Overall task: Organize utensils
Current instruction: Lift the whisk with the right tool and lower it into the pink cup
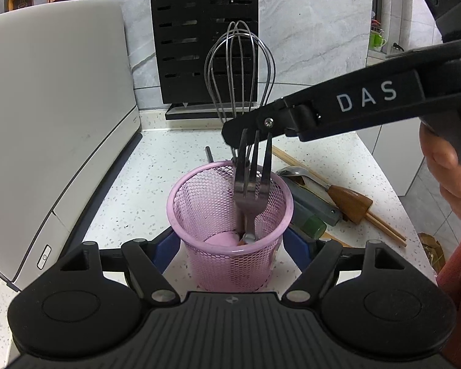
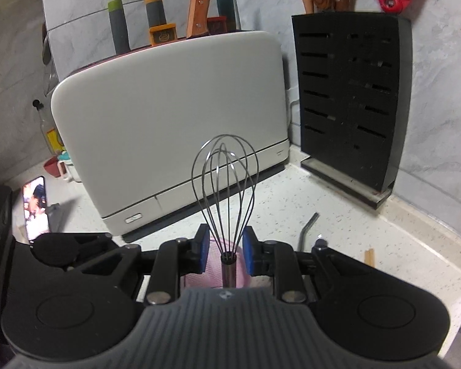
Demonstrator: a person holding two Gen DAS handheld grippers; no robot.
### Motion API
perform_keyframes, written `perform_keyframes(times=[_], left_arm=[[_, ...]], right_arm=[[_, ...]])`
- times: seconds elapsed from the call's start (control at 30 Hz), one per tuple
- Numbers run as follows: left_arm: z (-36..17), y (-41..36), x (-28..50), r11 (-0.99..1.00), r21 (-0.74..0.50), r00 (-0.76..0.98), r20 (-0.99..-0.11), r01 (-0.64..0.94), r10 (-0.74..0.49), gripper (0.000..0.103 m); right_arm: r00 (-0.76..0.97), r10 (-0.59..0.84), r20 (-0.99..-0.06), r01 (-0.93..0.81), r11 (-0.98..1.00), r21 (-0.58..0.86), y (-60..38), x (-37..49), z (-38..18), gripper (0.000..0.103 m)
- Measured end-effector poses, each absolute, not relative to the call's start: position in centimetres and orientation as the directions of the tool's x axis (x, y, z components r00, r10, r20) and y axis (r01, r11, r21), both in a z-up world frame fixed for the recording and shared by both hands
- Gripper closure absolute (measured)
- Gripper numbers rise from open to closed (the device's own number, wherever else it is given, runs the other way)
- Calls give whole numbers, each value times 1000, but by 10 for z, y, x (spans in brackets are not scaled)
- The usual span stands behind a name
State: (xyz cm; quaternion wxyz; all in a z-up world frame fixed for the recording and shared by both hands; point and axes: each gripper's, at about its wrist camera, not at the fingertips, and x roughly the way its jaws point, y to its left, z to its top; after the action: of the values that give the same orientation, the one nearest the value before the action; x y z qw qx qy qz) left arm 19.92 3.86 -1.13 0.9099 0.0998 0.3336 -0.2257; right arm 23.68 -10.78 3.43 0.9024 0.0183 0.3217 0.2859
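Note:
A pink mesh cup (image 1: 199, 203) stands on the speckled counter (image 1: 144, 184) between the blue pads of my left gripper (image 1: 232, 241). The pads stand open beside its lower wall. Inside the cup a fork (image 1: 250, 190) stands tines up. My right gripper (image 1: 246, 130) reaches in from the right over the cup. The right wrist view shows that gripper (image 2: 226, 240) shut on the lower wires of a whisk (image 2: 226, 184). The whisk's handle (image 2: 229, 269) points down into the pink cup (image 2: 196, 273). In the left wrist view the whisk (image 1: 239, 70) rises behind the fingers.
Right of the cup lie a wooden-handled spoon (image 1: 347, 203), chopsticks (image 1: 292, 160) and a grey-green tool (image 1: 310, 215). A bent metal straw (image 2: 307, 227) lies behind. A white appliance (image 1: 55, 123) stands left, a black knife block (image 1: 206, 46) at the wall. A hand (image 1: 445, 169) holds the right gripper.

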Motion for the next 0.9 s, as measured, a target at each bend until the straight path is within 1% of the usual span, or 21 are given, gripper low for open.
perform_keyframes(times=[0.17, 0.27, 0.37, 0.43, 0.57, 0.6, 0.63, 0.73, 0.8, 0.9], left_arm=[[-12, 36, 200, 882, 45, 685, -648, 470, -332, 12], [-11, 36, 200, 882, 41, 692, -638, 469, -338, 11], [-12, 36, 201, 885, 45, 693, -640, 464, -331, 11], [-12, 36, 202, 887, 47, 693, -642, 460, -326, 11], [-11, 36, 202, 887, 38, 693, -640, 460, -332, 11], [-11, 36, 202, 887, 36, 693, -640, 460, -333, 11], [-11, 36, 202, 887, 36, 692, -640, 459, -332, 11], [-12, 37, 202, 887, 35, 691, -642, 460, -332, 11], [-12, 37, 202, 887, 35, 691, -642, 460, -333, 11], [-12, 37, 201, 886, 33, 690, -642, 462, -336, 13]], right_arm=[[608, 545, -578, -497, 828, 259, -110, 241, 33, 81], [613, 551, -566, -480, 829, 286, -113, 242, 34, 81], [606, 549, -576, -478, 830, 288, -113, 243, 34, 80], [587, 566, -579, -479, 819, 316, -114, 245, 34, 79], [560, 593, -579, -449, 804, 390, -119, 253, 31, 77], [556, 597, -579, -439, 802, 406, -120, 255, 31, 72], [555, 601, -576, -435, 799, 415, -122, 255, 32, 71], [554, 611, -565, -431, 792, 433, -126, 254, 33, 70], [555, 618, -557, -429, 787, 444, -127, 254, 34, 67], [562, 619, -548, -425, 785, 450, -130, 253, 37, 66]])
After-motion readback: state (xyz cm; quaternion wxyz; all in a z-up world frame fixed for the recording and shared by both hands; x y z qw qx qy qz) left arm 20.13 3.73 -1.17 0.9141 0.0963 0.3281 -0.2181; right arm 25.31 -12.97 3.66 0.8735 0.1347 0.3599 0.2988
